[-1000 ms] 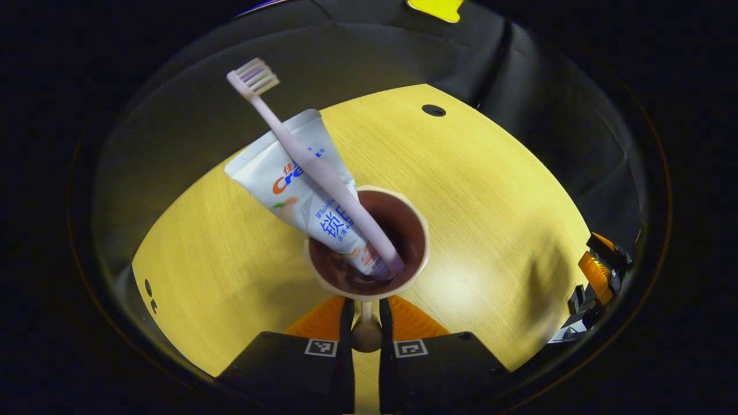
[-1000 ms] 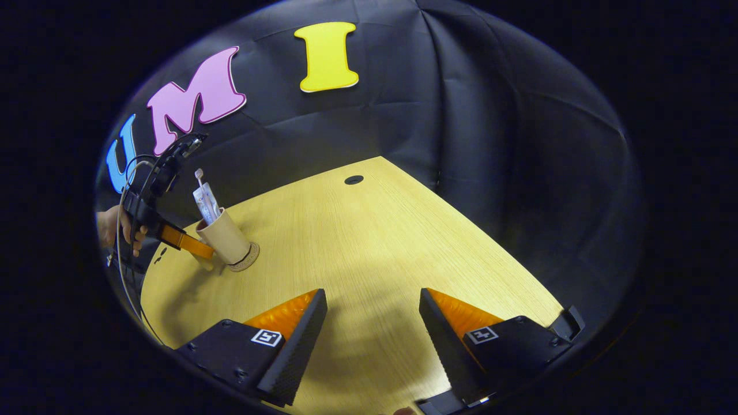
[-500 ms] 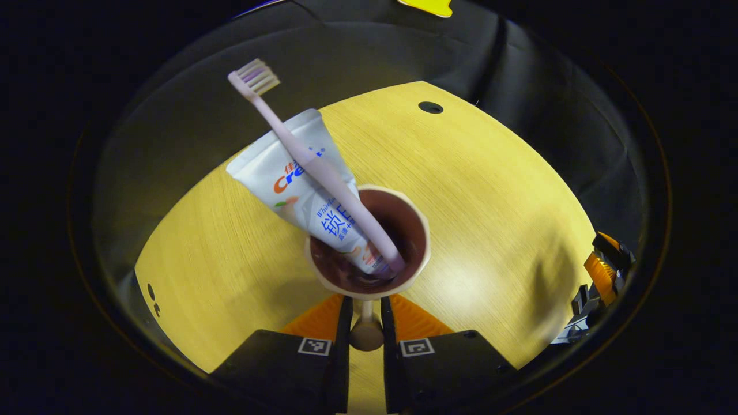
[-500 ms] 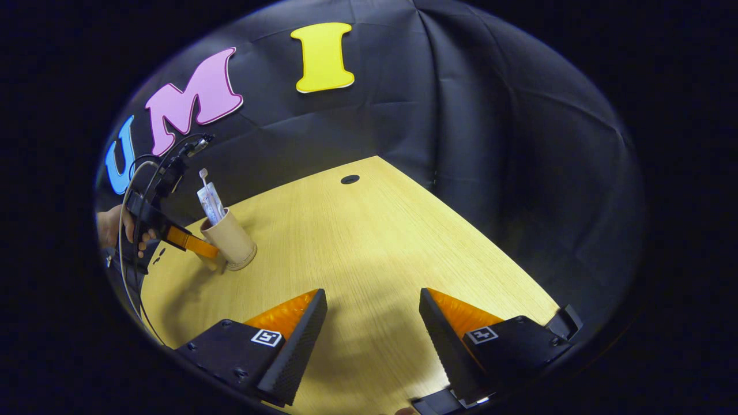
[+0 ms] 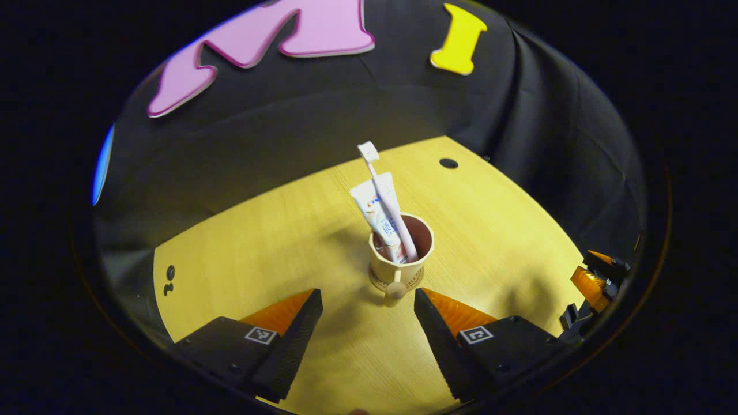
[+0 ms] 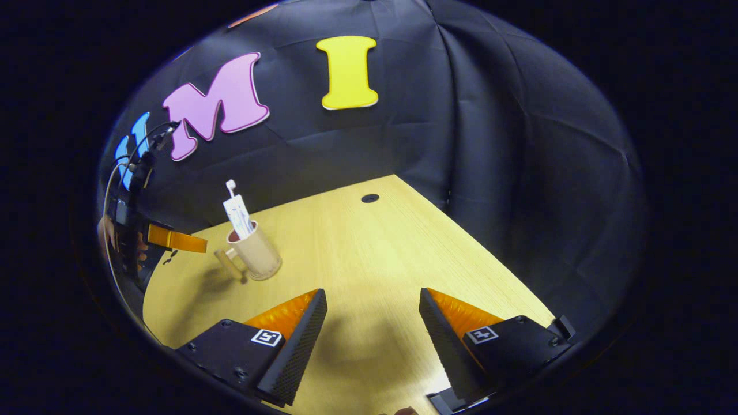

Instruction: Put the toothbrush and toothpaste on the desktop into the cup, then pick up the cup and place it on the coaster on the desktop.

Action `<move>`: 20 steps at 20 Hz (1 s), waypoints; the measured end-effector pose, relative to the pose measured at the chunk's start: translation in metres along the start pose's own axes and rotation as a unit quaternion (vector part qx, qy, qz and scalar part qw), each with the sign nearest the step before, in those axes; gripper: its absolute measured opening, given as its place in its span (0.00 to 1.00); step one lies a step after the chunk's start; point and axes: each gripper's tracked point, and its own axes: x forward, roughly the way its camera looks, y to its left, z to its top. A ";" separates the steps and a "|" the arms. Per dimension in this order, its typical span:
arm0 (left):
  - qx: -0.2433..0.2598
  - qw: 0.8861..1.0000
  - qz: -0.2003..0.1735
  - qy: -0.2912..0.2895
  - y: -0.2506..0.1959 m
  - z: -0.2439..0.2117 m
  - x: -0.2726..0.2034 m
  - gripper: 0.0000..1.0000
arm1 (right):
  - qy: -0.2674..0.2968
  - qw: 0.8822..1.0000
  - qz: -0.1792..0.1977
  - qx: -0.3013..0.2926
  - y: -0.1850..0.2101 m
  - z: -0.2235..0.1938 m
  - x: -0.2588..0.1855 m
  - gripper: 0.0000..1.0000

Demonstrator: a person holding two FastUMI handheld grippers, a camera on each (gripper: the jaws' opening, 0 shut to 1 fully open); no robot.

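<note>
Left gripper [image 5: 368, 300]: its fingers are standing wide apart, gripping nothing, just short of the cup's handle.
Right gripper [image 6: 373, 308]: it is hanging over bare desktop [image 6: 369, 259] with its fingers spread wide, carrying nothing.
Cup [image 5: 402, 262]: it is standing upright on the coaster [image 5: 377, 282], its handle pointing toward the left gripper.
Toothbrush [image 5: 386, 199]: it is leaning in the cup, head up.
Toothpaste [image 5: 377, 216]: it is sticking out of the cup beside the toothbrush.
</note>
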 end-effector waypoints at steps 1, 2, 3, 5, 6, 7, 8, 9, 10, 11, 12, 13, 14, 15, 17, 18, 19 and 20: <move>-0.015 1.000 0.014 -0.024 0.007 -0.002 -0.019 0.99 | -0.004 1.000 0.008 -0.007 0.011 0.003 -0.005 0.99; -0.036 0.998 0.030 -0.050 0.013 -0.006 -0.038 0.99 | -0.004 1.000 0.015 -0.016 0.022 0.006 -0.011 0.98; -0.056 0.995 0.039 -0.072 0.019 -0.012 -0.059 0.99 | -0.005 0.999 0.022 -0.025 0.032 0.009 -0.016 0.98; -0.092 0.989 0.053 -0.105 0.033 -0.029 -0.097 0.99 | -0.013 0.998 0.038 -0.039 0.056 0.017 -0.033 0.98; -0.107 0.986 0.055 -0.111 0.037 -0.042 -0.116 0.99 | -0.020 0.998 0.047 -0.044 0.070 0.022 -0.042 0.98; -0.121 0.984 0.061 -0.118 0.044 -0.054 -0.134 0.99 | -0.027 0.997 0.056 -0.051 0.082 0.026 -0.053 0.98; -0.131 0.981 0.060 -0.128 0.047 -0.064 -0.150 0.99 | -0.034 0.996 0.066 -0.058 0.097 0.030 -0.063 0.98; -0.136 0.979 0.064 -0.139 0.052 -0.074 -0.166 1.00 | -0.039 0.994 0.076 -0.066 0.109 0.031 -0.073 0.98; -0.139 0.977 0.066 -0.149 0.056 -0.086 -0.179 0.99 | -0.042 0.993 0.088 -0.071 0.123 0.031 -0.083 0.98; -0.140 0.975 0.068 -0.158 0.060 -0.097 -0.193 0.99 | -0.044 0.991 0.101 -0.073 0.137 0.031 -0.095 0.98; -0.141 0.973 0.072 -0.169 0.065 -0.107 -0.204 0.99 | -0.047 0.990 0.114 -0.071 0.150 0.029 -0.106 0.98; -0.145 0.970 0.077 -0.181 0.070 -0.116 -0.215 0.99 | -0.048 0.989 0.125 -0.068 0.162 0.028 -0.118 0.99; -0.150 0.966 0.081 -0.193 0.072 -0.126 -0.228 0.99 | -0.051 0.988 0.132 -0.068 0.171 0.025 -0.128 0.98; -0.154 0.963 0.085 -0.206 0.074 -0.134 -0.239 0.99 | -0.055 0.987 0.135 -0.070 0.178 0.022 -0.138 0.98; -0.157 0.956 0.094 -0.228 0.077 -0.150 -0.265 0.99 | -0.059 0.986 0.139 -0.069 0.189 0.013 -0.156 0.98; -0.155 0.956 0.094 -0.231 0.075 -0.159 -0.274 0.99 | -0.053 0.986 0.142 -0.065 0.194 0.005 -0.163 0.98; -0.152 0.958 0.092 -0.226 0.070 -0.170 -0.282 0.98 | -0.048 0.987 0.142 -0.060 0.197 -0.002 -0.172 0.98; -0.148 0.958 0.094 -0.227 0.067 -0.177 -0.290 0.98 | -0.046 0.987 0.140 -0.057 0.197 -0.007 -0.179 0.98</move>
